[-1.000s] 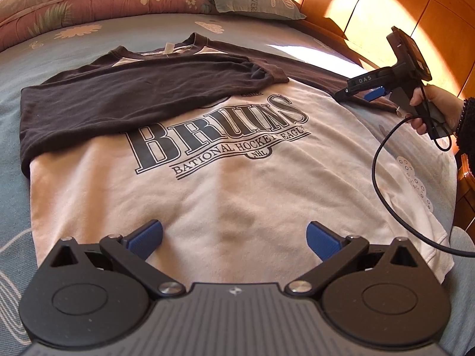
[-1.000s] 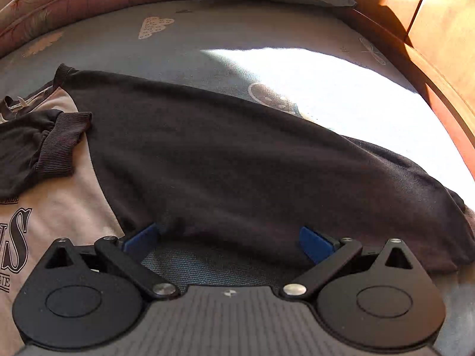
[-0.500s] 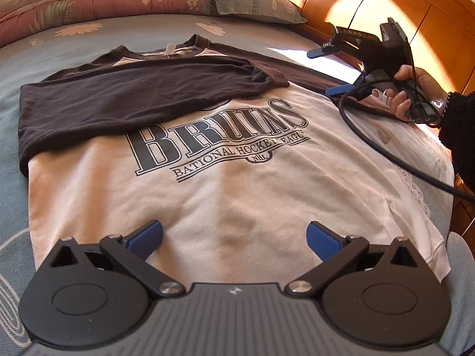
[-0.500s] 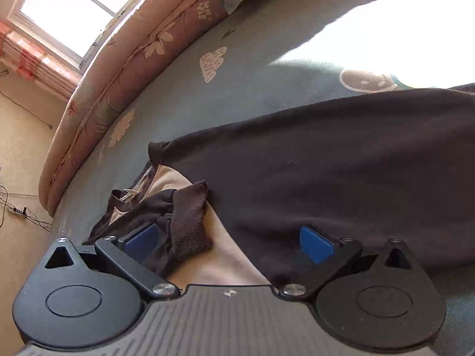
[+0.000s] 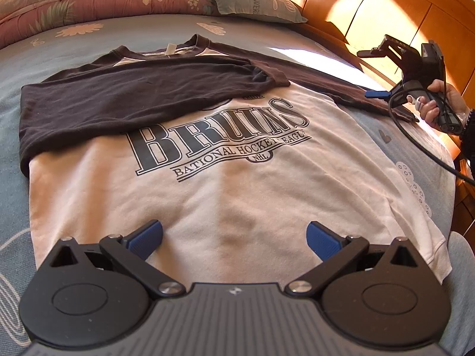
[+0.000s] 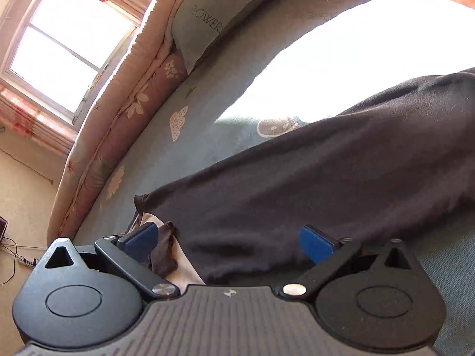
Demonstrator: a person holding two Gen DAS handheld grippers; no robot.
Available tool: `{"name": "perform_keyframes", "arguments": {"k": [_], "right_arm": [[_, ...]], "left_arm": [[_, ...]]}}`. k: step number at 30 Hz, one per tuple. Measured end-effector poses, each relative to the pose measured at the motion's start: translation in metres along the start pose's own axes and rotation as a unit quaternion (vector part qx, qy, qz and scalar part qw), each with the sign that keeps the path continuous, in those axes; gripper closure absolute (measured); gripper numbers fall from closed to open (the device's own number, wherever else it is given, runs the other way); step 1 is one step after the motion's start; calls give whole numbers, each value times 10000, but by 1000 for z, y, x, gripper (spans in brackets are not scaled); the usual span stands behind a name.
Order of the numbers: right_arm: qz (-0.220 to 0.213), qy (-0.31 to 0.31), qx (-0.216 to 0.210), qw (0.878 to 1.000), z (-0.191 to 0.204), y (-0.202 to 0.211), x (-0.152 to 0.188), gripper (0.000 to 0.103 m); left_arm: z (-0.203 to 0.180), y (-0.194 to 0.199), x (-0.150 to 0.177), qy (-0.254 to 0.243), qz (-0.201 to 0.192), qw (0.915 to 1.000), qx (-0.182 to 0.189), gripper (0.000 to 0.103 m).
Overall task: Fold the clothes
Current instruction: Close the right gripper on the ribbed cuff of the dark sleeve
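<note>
My left gripper (image 5: pixel 234 237) hangs low over the hem end of the raglan sweatshirt (image 5: pixel 237 184), its blue pads spread wide with nothing between them. The cream body lies flat on the blue bedsheet (image 5: pixel 12 118), print up, and the left dark sleeve (image 5: pixel 124 98) is already folded across the chest, its cuff near the collar side of the lettering. The other dark sleeve (image 6: pixel 311 178) lies stretched out towards the wooden headboard (image 5: pixel 386 14). My right gripper (image 6: pixel 228 240) is over it, jaws equally wide apart and gripping nothing, tilted up so its camera looks at the pillow (image 6: pixel 219 9) and window (image 6: pixel 59 47); the sleeve runs beneath and beyond the fingers.

I judge the step in hand is taking that sleeve near its cuff and laying it over the chest, mirroring the first. To do it well I should come down level, pinch only the sleeve fabric and not the sheet below, lift just enough to clear, and carry it straight across so the shoulder seam stays flat. My left gripper could hold the body steady meanwhile.
</note>
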State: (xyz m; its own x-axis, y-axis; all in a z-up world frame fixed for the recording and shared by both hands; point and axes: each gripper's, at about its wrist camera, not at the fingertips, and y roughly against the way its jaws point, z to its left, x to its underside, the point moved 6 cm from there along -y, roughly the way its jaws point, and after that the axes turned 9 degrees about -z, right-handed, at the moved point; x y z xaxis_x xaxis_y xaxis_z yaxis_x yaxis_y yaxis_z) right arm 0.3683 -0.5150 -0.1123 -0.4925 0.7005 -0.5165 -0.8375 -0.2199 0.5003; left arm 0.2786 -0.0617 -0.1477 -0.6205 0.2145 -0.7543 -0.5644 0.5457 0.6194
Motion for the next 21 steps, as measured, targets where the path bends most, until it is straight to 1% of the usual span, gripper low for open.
{"name": "perform_keyframes", "arguments": {"k": [1, 4, 6, 8, 12, 14, 16, 18, 21], "right_arm": [[-12, 0, -40, 10000, 1, -4, 0, 0], [204, -7, 397, 9990, -13, -18, 12, 0], [142, 77, 339, 9993, -21, -10, 17, 0], [-53, 14, 471, 9989, -29, 13, 14, 0], [-569, -57, 606, 9965, -50, 67, 2, 0], [-911, -246, 648, 9934, -70, 93, -7, 0], [-1230, -469, 755, 9884, -90, 112, -11, 0], [-1399, -714, 771, 9846, -112, 121, -12, 0], [-1665, -954, 927, 9770, -136, 121, -12, 0]], "left_arm": [[0, 0, 0, -14, 0, 10000, -3, 1], [-1, 0, 1, -48, -2, 10000, -11, 1], [-1, 0, 1, -53, 1, 10000, -11, 1], [0, 1, 1, -44, 4, 10000, -14, 1], [0, 1, 1, -11, -15, 10000, -12, 1], [0, 1, 1, -29, -20, 10000, -17, 1], [0, 1, 1, -44, -21, 10000, -27, 1], [0, 0, 0, -32, -28, 10000, -39, 1], [-1, 0, 1, -70, -55, 9999, -54, 1]]}}
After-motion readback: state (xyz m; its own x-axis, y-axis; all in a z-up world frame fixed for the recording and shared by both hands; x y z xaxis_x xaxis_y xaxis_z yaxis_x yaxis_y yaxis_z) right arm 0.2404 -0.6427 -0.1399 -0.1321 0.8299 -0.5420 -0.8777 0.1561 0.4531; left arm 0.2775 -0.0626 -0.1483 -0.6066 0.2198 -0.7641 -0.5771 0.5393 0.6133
